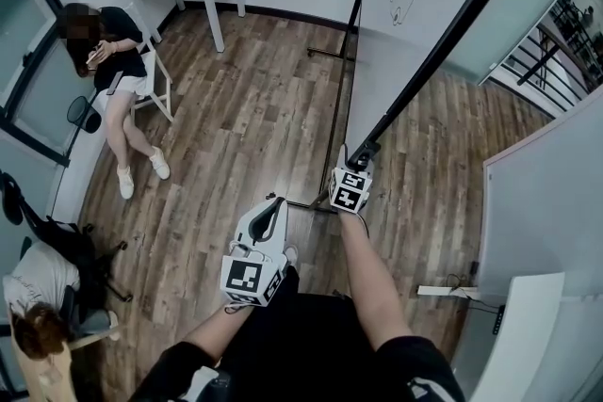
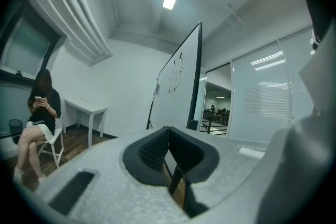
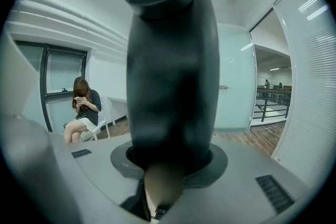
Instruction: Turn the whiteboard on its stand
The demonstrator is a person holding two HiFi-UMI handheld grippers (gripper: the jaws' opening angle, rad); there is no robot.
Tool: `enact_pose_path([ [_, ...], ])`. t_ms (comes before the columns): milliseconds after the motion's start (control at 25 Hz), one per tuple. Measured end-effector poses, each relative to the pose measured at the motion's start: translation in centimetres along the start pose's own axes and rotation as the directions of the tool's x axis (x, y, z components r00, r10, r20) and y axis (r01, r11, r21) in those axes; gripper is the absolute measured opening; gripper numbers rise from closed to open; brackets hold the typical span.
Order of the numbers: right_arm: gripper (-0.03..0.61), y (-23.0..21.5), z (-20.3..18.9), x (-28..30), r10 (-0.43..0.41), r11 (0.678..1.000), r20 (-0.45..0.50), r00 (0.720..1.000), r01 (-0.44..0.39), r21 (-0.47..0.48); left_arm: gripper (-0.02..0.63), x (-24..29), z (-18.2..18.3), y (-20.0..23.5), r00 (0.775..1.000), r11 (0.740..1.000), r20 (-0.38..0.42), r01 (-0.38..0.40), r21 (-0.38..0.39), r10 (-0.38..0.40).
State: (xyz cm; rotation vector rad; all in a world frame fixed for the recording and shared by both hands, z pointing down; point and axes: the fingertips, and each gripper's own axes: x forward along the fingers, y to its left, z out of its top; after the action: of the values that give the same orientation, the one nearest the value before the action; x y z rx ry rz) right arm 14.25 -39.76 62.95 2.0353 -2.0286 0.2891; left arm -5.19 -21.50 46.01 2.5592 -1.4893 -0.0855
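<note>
My right gripper [image 1: 362,152] has its jaws clamped on the black frame of the whiteboard [image 1: 415,14], which fills that gripper's view. My left gripper [image 1: 273,205] is closed and empty, with the board ahead of its jaws. The scribbles are unreadable.

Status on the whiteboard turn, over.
Right gripper clamped on whiteboard frame edge. Left gripper shut, empty, off the board. Seated person off to the side, apart from it.

Left claw [image 1: 274,202] closed, empty, near body; right claw [image 1: 362,152] clamped, arm outstretched.
</note>
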Motion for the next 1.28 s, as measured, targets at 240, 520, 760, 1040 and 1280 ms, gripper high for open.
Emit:
enact_pose_path([
  [240,0.130,1.3,-1.5,-3.8,0.021,1.000,0.013,1.000,-0.021,-0.004,0.017,-3.9,-1.6,-1.9,1.000,1.000,-0.004,-0.018,0.002,0.018],
  [520,0.133,2.4,-3.2,-8.1,0.046,0.999,0.014,0.999,-0.046,0.000,0.017,-8.0,-2.1,-4.2,0.999,0.999,0.009,-0.036,0.016,0.036],
  [760,0.134,2.9,-4.5,-11.3,0.061,0.998,0.012,0.998,-0.061,-0.002,0.017,-12.3,-2.4,-5.3,0.995,0.996,0.029,-0.092,0.019,0.092],
  [1040,0.135,3.2,-6.0,-15.7,0.074,0.997,0.013,0.997,-0.074,-0.002,0.017,-18.6,-2.7,-7.2,0.988,0.989,0.051,-0.145,0.036,0.143],
  [1280,0.135,4.3,-7.4,-19.0,0.084,0.996,0.009,0.996,-0.083,-0.007,0.017,-23.4,-3.2,-8.5,0.984,0.984,0.051,-0.172,0.045,0.170],
])
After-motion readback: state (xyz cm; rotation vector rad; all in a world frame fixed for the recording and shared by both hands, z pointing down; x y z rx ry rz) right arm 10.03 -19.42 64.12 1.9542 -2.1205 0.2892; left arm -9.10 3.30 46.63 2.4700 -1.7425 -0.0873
